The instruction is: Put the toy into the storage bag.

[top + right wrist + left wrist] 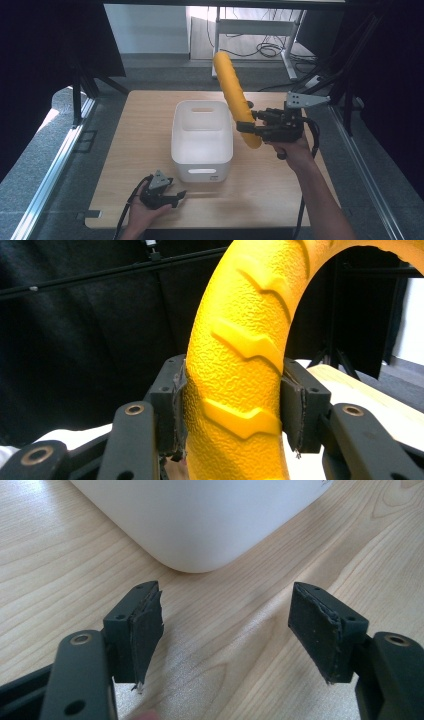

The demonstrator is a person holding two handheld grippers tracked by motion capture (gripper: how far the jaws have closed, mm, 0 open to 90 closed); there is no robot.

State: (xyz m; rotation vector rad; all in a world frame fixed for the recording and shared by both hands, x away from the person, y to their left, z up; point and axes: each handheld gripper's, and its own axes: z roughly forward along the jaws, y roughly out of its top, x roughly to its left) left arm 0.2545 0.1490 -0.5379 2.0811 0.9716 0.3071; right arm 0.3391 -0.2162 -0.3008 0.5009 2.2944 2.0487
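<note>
No writing can be read; the small mark on the white bin [202, 137] is too blurred. The table [280, 190] is pale wood, ringed by grey floor, black curtains and cables. The right gripper [246, 126] clamps both pads on the yellow ring [234, 95], held on edge above the table just right of the bin. The left gripper [181, 196] rests near the bin's front corner, jaws wide apart and empty.

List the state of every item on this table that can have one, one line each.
Long yellow textured plastic loaf: lifted, tilted, clamped near its lower end.
White plastic bin with handle slots: upright, empty, on the wooden table.
Right claw: shut on the loaf.
Left claw: open, beside the bin's corner.
</note>
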